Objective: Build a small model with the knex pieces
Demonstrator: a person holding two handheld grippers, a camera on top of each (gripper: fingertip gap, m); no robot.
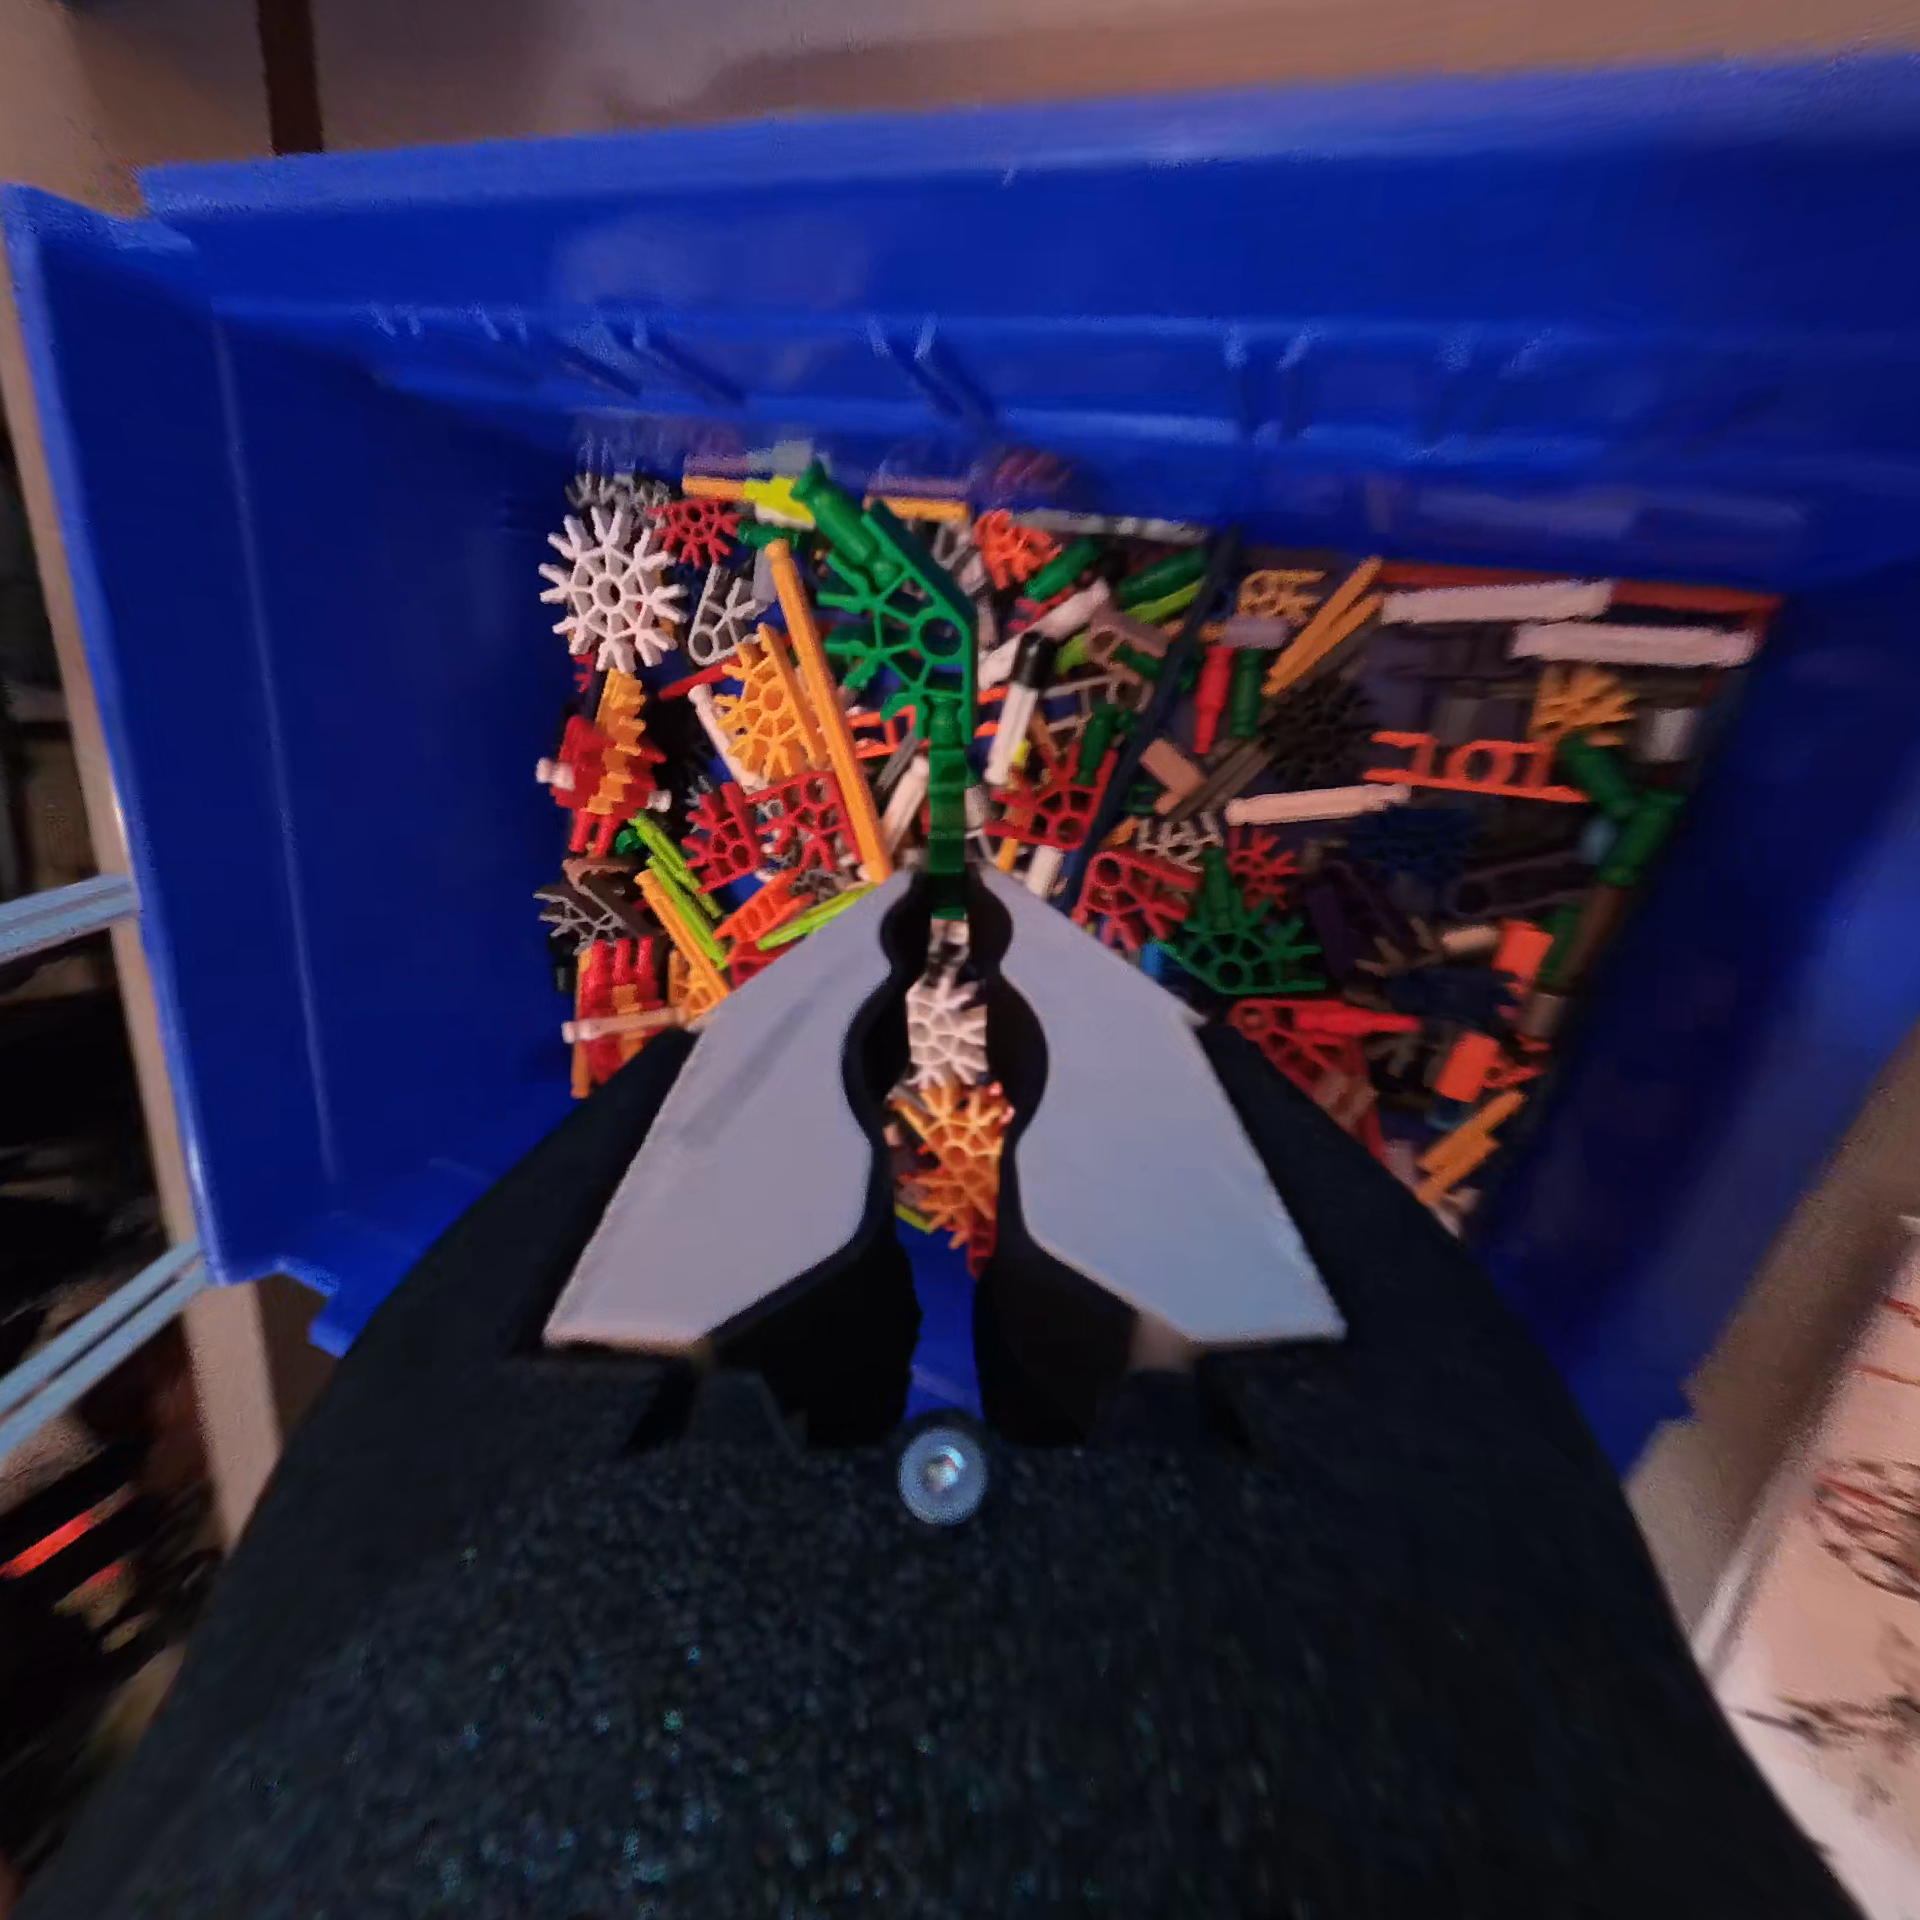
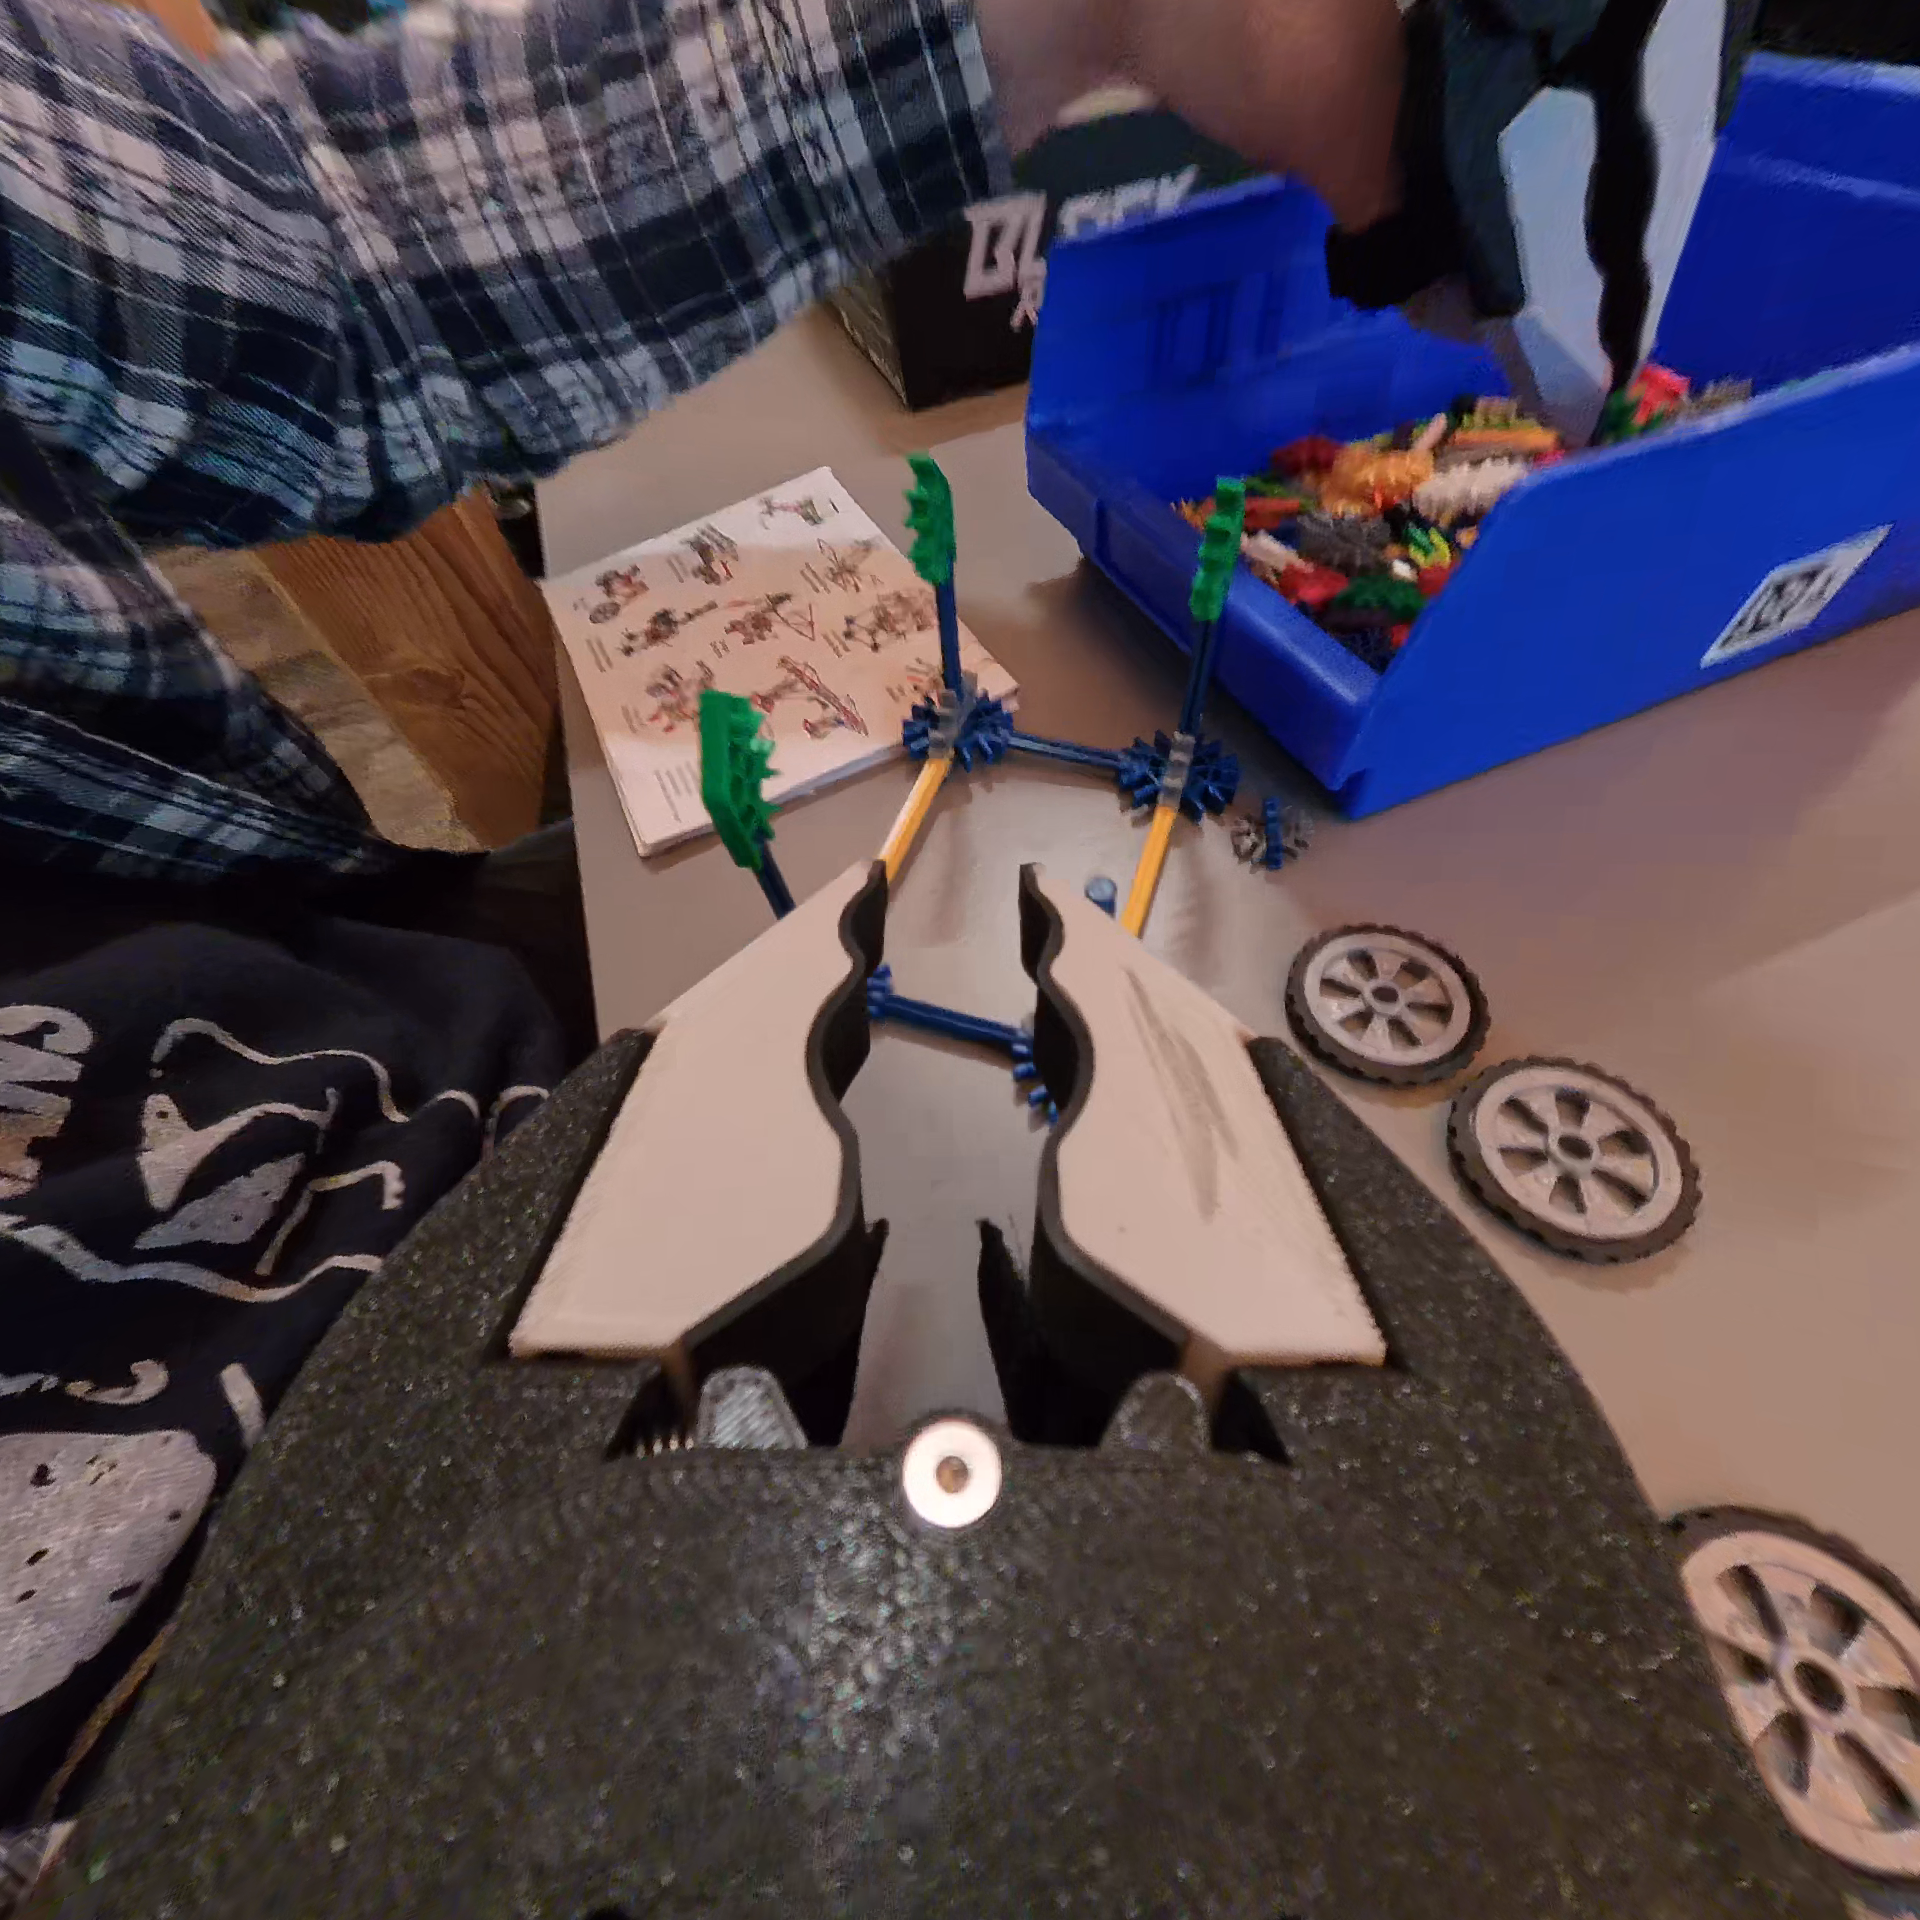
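My left gripper (image 1: 945,899) is over a blue bin (image 1: 312,727) full of mixed coloured rods and connectors. It is shut on a green rod (image 1: 945,810) that carries a green connector (image 1: 914,623) at its far end, above the pile. In the right wrist view the left gripper (image 2: 1600,405) reaches into the bin (image 2: 1558,623). My right gripper (image 2: 951,883) is open over a frame of blue and yellow rods (image 2: 1070,753) on the grey table, with green connectors (image 2: 738,769) on upright rods. A blue rod (image 2: 945,1023) of the frame crosses the gap below the fingers.
An open instruction booklet (image 2: 748,623) lies left of the frame. Three grey wheels (image 2: 1387,1003) (image 2: 1574,1158) (image 2: 1808,1683) and a small loose connector (image 2: 1270,831) lie on the right. A black box (image 2: 966,301) stands behind. A person's plaid sleeve (image 2: 312,260) is at the left. Some 25 centimeters of space lies between my two pairs of fingers.
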